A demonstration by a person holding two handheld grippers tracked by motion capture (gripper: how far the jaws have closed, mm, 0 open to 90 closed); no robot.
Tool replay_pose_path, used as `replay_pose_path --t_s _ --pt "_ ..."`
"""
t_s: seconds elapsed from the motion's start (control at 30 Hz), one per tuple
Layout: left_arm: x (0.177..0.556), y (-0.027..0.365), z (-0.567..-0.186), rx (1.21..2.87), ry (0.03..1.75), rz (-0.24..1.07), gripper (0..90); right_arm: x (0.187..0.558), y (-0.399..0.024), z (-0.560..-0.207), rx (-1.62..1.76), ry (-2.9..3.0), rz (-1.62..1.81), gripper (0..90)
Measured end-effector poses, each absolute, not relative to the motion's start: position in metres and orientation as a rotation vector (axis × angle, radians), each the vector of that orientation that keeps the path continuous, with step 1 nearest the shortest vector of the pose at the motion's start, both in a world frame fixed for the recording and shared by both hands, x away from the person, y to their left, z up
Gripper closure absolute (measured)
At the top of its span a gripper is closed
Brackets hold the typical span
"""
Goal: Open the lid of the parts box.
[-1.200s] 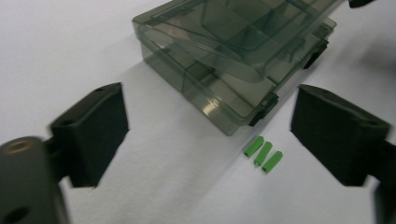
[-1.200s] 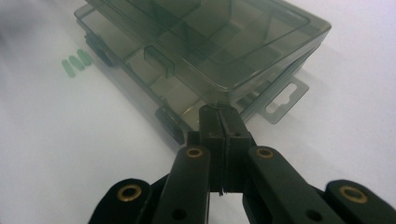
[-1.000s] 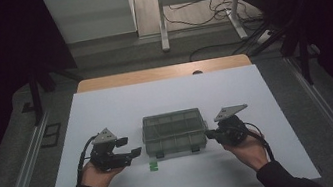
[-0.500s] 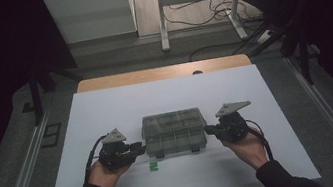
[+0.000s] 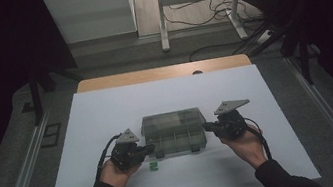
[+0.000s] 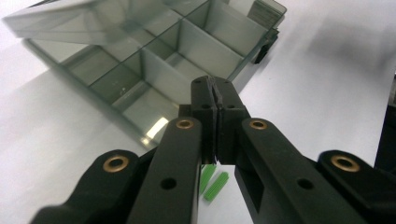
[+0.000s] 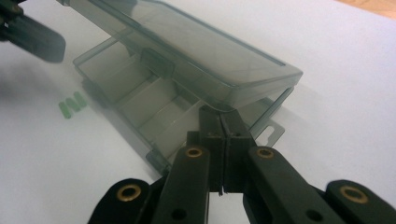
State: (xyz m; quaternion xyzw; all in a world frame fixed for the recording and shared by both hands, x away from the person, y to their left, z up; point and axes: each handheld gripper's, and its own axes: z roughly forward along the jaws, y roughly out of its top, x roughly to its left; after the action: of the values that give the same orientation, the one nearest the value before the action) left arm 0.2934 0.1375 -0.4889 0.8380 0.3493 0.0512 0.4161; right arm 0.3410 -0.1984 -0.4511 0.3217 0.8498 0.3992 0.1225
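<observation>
High view, box: I see the smoky clear plastic box (image 5: 175,132) in the middle of the white bench (image 5: 107,113), its lid partly raised; every place below I give relative to this box.
High view, left gripper: my left gripper (image 5: 149,149) sits at the box's near left corner, tips touching or just beside the wall; I cannot tell which from here.
High view, right gripper: my right gripper (image 5: 206,126) sits at the box's right end, tips at the rim.
High view, green pieces: small green plugs (image 5: 153,166) lie on the bench just in front of the box's near left corner.
Left gripper view, gripper state: the jaws have just been closing and now meet with nothing between them, just short of the box's (image 6: 154,65) near wall.
Left gripper view, inside: the compartments in sight look empty; two green plugs (image 6: 211,183) lie below my jaws.
Right gripper view, gripper state: jaws pressed together, holding nothing, tips under the lid's (image 7: 196,51) corner.
Right gripper view, lid: it stands tilted above the tray.
Handling, my judgement: light, stiff, thin-walled and slick; it should slide under a push, and the hinge may crack if forced.
Hold, my judgement: pin the tray wall with one gripper and lift the lid by its front lip.
</observation>
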Motion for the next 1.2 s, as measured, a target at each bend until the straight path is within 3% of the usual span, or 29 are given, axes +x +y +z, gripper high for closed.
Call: replay_pose_path --t_s 1.2 --pt "0.307 0.112 -0.501 2.131 0.875 0.149 86.9 0.377 -0.183 -0.455 0.932 2.403 1.209 89.2"
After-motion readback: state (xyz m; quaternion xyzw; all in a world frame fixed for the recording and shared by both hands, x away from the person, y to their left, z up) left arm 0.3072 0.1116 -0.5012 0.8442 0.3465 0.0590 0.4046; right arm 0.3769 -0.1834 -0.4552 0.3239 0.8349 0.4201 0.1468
